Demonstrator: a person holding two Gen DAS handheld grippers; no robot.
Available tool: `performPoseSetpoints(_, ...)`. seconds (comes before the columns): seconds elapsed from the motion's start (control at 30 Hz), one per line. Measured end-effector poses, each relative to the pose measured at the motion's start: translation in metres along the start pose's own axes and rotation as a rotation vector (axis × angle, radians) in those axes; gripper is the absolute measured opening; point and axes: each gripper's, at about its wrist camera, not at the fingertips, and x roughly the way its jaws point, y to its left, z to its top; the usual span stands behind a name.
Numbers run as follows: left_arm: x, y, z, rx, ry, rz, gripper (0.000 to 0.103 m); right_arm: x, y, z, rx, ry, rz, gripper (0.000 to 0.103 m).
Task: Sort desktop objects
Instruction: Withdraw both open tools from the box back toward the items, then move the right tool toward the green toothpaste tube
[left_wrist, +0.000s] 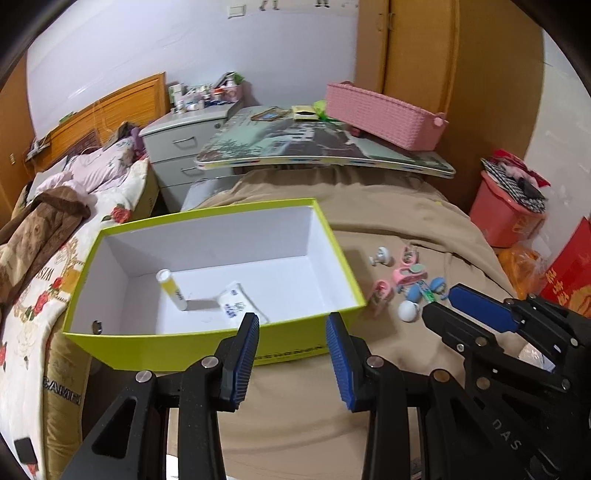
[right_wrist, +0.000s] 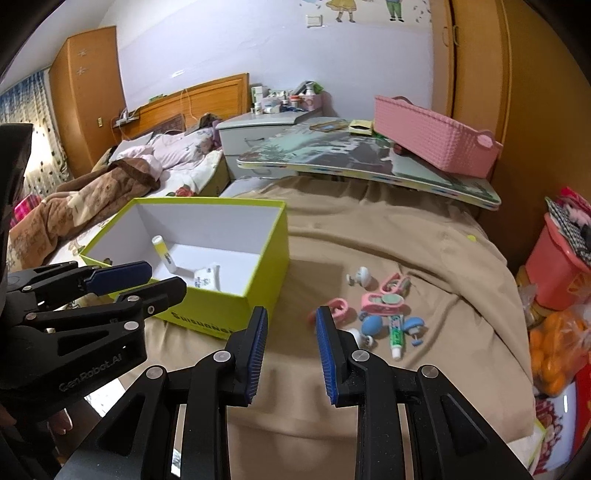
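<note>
Hovering low over the tan blanket (left_wrist: 388, 229), the left gripper (left_wrist: 291, 354) has its jaws spread with nothing between them, right in front of the green box (left_wrist: 207, 347). Inside the box a yellow tube (left_wrist: 171, 290) leans against the left wall and a white packet (left_wrist: 240, 304) lies beside it. Right of the box sits a heap of small items: pink clips (left_wrist: 408, 273), blue knobs (left_wrist: 437, 286), white ball (left_wrist: 409, 311). The right gripper (left_wrist: 439, 304) pokes in from the right, jaws apart. Right wrist view: right gripper (right_wrist: 291, 326) released, empty, above the blanket between box (right_wrist: 221, 314) and heap; a small toothpaste tube (right_wrist: 396, 334) lies among pink clips (right_wrist: 384, 299). Left gripper (right_wrist: 166, 278) spread near the box's front corner.
</note>
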Motion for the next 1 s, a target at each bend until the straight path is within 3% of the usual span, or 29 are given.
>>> performPoseSetpoints(0.47, 0.011, -0.048, -0.01, 0.103, 0.025, -0.087, 0.038, 0.0, -0.038, -0.027, 0.068, 0.04, -0.053, 0.028)
performPoseSetpoints(1.0, 0.038, -0.074, -0.012, 0.136, 0.07, -0.136, 0.038, 0.017, -0.075, -0.045, 0.13, 0.095, -0.085, 0.028)
